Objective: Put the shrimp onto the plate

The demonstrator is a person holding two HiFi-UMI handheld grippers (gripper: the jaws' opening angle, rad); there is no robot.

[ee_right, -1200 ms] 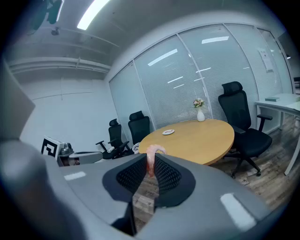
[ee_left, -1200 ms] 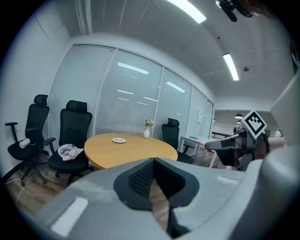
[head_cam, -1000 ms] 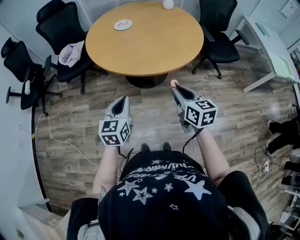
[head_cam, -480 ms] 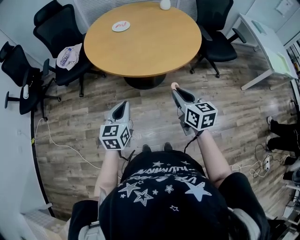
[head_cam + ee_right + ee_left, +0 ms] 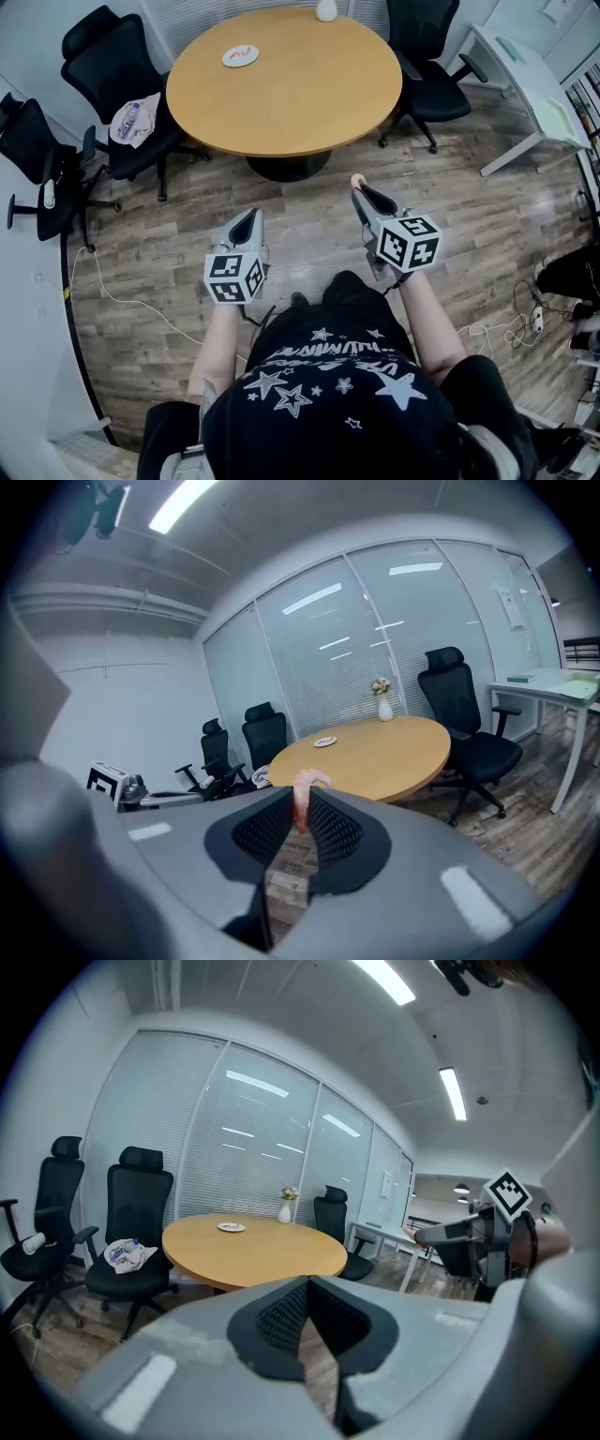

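A pale pink shrimp [image 5: 302,794] sticks up from the tips of my right gripper [image 5: 302,806], which is shut on it. In the head view the shrimp [image 5: 355,178] and right gripper [image 5: 359,187] hover over the wooden floor, short of the round table [image 5: 309,103]. The small white plate [image 5: 241,56] with something red on it lies at the table's far left, also seen as the plate [image 5: 325,742] and the plate [image 5: 231,1227]. My left gripper [image 5: 247,219] hangs to the left, jaws together and empty [image 5: 307,1284].
Black office chairs [image 5: 112,66] ring the table; one holds a bundled cloth [image 5: 131,117]. A white vase [image 5: 325,9] stands at the table's far edge. A white desk [image 5: 525,84] is at the right. Cables [image 5: 122,295] trail on the floor.
Both grippers sit a little lower in the head view and the left one has sunk slightly. The shrimp stays in the right jaws. A leg has come forward.
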